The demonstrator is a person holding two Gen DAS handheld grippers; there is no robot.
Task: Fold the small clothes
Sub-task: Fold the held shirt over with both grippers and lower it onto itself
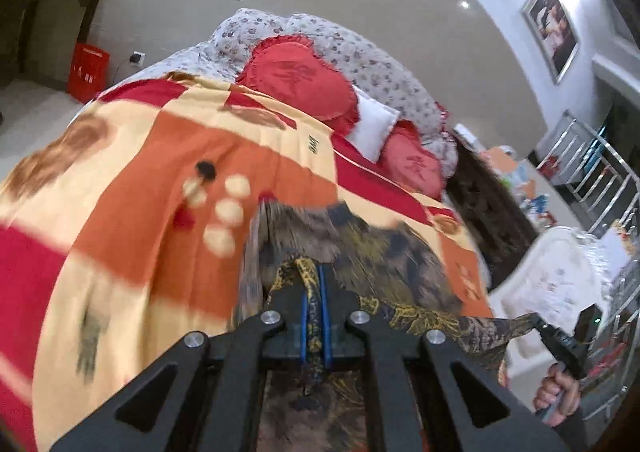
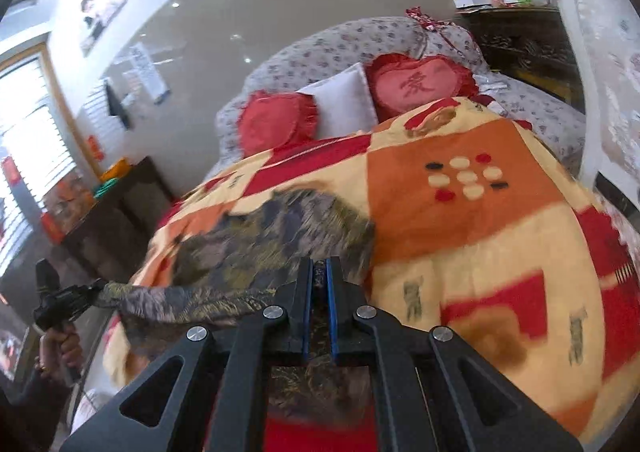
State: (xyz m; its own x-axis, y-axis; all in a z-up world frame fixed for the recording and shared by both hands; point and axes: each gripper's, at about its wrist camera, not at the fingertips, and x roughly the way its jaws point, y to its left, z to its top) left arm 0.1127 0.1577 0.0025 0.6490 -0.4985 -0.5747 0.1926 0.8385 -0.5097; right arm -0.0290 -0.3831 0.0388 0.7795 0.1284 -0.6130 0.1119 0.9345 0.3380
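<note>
A dark garment with a grey and gold print [image 1: 372,248] is stretched between both grippers above the bed, its far part resting on the blanket. My left gripper [image 1: 315,272] is shut on one edge, with cloth pinched between its blue pads. My right gripper [image 2: 319,268] is shut on the other edge of the garment [image 2: 260,236]. In the left wrist view the right gripper [image 1: 536,322] shows at the far right, held by a hand [image 1: 558,392]. In the right wrist view the left gripper [image 2: 94,290] shows at the far left. Both views are motion-blurred.
An orange, yellow and red blanket [image 1: 160,192] [image 2: 460,232] covers the bed. Red heart pillows [image 1: 296,76] [image 2: 420,84] and a white pillow [image 2: 340,104] lie at its head. A dark cabinet [image 1: 60,12] and a dark nightstand [image 2: 528,44] flank the bed.
</note>
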